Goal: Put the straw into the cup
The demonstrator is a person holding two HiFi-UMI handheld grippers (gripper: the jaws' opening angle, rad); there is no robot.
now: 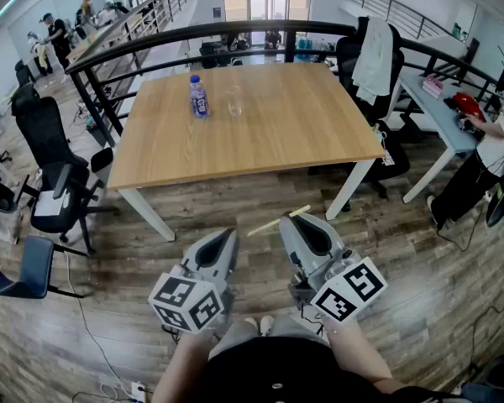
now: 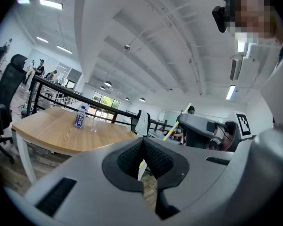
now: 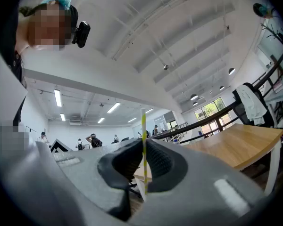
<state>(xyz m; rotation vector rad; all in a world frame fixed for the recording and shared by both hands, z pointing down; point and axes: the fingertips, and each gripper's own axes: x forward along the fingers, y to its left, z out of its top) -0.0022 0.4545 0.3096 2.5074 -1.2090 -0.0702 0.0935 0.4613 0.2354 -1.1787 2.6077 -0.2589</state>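
Observation:
A yellow-and-white striped straw [image 3: 143, 126] stands upright between the pads of my right gripper [image 3: 144, 142], which is shut on it. In the head view the straw [image 1: 277, 222] sticks out sideways from the right gripper [image 1: 289, 222], well short of the wooden table [image 1: 302, 133]. The clear cup [image 1: 234, 101] stands far back on the table beside a blue-labelled water bottle [image 1: 199, 96]. My left gripper [image 1: 228, 236] is held next to the right one, with its jaws shut and nothing between them. The left gripper view shows the cup [image 2: 93, 124], the bottle [image 2: 79, 116] and the straw [image 2: 177, 122].
Black office chairs [image 1: 46, 154] stand left of the table, and another with a white garment [image 1: 374, 53] is at the far right corner. A black railing [image 1: 235, 30] runs behind the table. A person sits at a desk [image 1: 441, 112] on the right. Wood floor lies between me and the table.

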